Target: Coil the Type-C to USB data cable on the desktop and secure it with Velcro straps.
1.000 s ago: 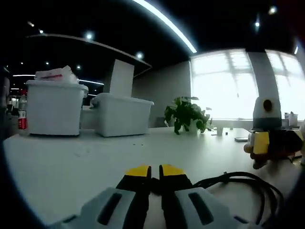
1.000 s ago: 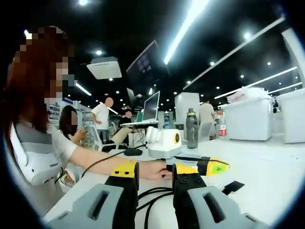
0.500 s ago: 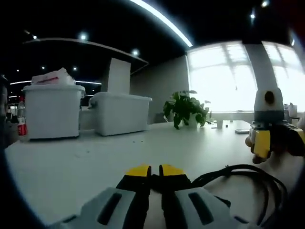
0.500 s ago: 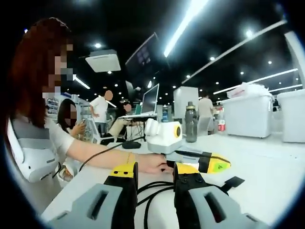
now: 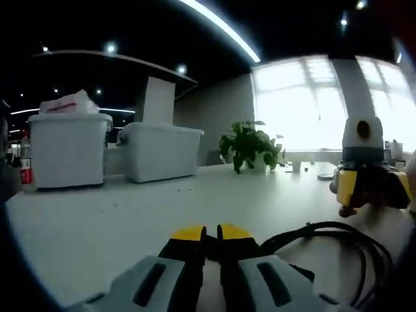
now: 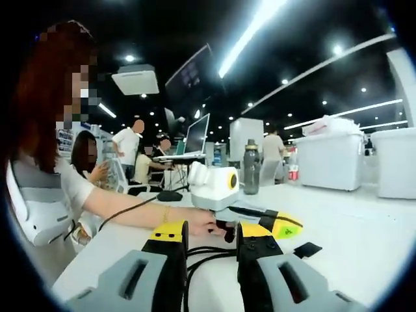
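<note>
White desk, lidded bins, black cable

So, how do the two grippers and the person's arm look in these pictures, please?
The left gripper has grey jaw bodies with dark slots and yellow pads on black tips; the right gripper is built the same. In the right gripper view the left gripper carries a white box with a yellow-ringed lens. The person's arm has a short white sleeve and a thin bracelet at the wrist.

The data cable is black on a white counter. Both hand-held grippers — left hand-held gripper, right hand-held gripper — are grey, yellow-tipped. Storage bins — white.
</note>
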Action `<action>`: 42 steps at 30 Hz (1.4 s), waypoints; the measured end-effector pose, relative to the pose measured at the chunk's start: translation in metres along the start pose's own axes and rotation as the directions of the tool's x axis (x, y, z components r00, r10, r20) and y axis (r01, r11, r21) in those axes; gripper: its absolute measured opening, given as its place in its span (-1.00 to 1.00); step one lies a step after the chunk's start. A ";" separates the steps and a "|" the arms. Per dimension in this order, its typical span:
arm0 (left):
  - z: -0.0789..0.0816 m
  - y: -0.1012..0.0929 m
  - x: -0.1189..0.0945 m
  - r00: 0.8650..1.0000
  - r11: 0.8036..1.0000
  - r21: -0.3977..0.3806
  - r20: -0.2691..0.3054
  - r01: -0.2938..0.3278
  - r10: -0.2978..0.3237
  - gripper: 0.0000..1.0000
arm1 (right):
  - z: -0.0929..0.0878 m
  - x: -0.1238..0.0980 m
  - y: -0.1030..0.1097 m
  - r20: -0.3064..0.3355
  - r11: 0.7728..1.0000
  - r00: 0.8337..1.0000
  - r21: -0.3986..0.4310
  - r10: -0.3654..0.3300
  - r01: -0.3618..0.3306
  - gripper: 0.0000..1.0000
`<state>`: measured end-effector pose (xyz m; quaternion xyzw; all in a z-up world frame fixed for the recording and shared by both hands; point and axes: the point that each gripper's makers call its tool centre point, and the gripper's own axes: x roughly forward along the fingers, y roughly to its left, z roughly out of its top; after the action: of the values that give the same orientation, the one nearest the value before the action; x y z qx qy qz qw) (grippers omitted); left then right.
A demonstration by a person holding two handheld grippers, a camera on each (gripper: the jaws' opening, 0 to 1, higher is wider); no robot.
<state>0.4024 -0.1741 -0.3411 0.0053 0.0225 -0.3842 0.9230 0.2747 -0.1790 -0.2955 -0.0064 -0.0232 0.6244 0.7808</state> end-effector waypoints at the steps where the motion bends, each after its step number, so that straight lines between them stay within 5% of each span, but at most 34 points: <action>1: -0.001 -0.001 -0.001 1.000 1.000 0.005 -0.011 0.010 -0.010 -0.82 | 0.001 -0.001 0.000 0.001 1.000 1.000 -0.005 0.001 -0.001 -0.44; 7: 0.001 0.013 0.002 0.999 0.998 -0.047 -0.009 -0.033 0.032 -0.82 | 0.005 -0.003 -0.002 0.014 1.000 1.000 -0.024 -0.008 0.008 -0.44; 24: -0.004 -0.006 0.006 0.999 0.999 -0.031 -0.019 0.029 -0.029 -0.81 | -0.016 0.000 -0.001 -0.072 0.993 0.997 -0.114 -0.024 0.016 -0.44; 32: -0.007 -0.008 0.007 0.999 0.999 -0.013 -0.037 0.030 -0.030 -0.79 | -0.004 -0.003 -0.004 -0.029 0.992 0.999 -0.121 -0.037 0.034 -0.44; 42: -0.011 -0.006 0.008 0.998 1.000 -0.001 -0.055 0.014 -0.014 -0.69 | -0.014 -0.001 -0.003 -0.070 0.987 0.997 -0.157 -0.038 0.027 -0.44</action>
<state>0.4034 -0.1834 -0.3519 0.0153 0.0479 -0.3903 0.9193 0.2777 -0.1804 -0.3094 -0.0897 -0.0439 0.6072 0.7882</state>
